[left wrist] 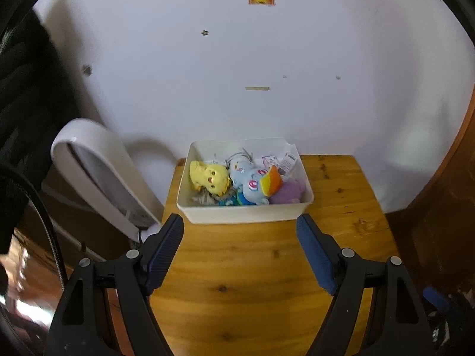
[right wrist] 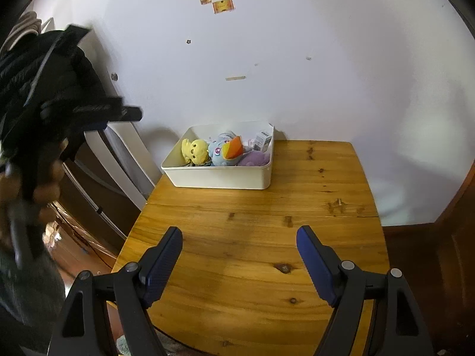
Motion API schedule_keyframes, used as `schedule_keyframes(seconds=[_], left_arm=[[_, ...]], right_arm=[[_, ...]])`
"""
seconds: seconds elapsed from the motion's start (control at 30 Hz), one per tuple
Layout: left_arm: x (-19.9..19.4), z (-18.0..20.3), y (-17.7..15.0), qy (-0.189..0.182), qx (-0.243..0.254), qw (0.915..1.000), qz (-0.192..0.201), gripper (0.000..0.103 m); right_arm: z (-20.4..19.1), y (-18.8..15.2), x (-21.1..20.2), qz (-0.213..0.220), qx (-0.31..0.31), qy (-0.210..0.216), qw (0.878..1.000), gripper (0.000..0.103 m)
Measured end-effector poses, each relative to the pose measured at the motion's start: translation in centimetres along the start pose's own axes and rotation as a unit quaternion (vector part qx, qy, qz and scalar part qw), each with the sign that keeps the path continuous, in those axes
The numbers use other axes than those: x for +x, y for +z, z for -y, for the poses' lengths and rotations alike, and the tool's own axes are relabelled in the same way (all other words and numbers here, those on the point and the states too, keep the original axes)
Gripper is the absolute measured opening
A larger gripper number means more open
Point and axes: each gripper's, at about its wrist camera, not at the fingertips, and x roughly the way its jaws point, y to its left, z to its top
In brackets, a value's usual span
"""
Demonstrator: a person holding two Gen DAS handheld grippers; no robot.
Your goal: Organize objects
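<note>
Meanwhile, the left gripper (left wrist: 239,227) hung with its jaws spread wide and empty over the wooden table (left wrist: 267,267), the white bin (left wrist: 243,212) of plush toys (left wrist: 242,182) sat at the table's far edge against the wall, and the right gripper (right wrist: 239,238) likewise gaped, grasping nothing.

The near wooden tabletop (right wrist: 255,252) is left bare and open to approach. The far left corner is occupied by a white bin (right wrist: 219,178), backed by the wall (right wrist: 297,59).
</note>
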Motion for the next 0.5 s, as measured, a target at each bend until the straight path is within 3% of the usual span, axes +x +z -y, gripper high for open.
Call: schedule_keyframes(seconds=[0.2,0.4,0.5], left_arm=[[-2.4,0.9,-3.0,0.005,-0.017,0.9998,0.007,0.081],[-3.6,2.1,-6.0,-0.015,-0.014,0.9995,-0.024,0.081],[-4.3,2.9,-7.3,-0.004,-0.006,0.9996,-0.029,0.081]], right_arm=[[0.0,-0.2,-1.6,-0.012,0.001,-0.011,1.0,0.08],[0.4,-1.1,-2.3,-0.037,0.018,-0.017,0.999,0.08],[0.4,-1.5,-2.7,-0.039,0.021,-0.026,0.999,0.08]])
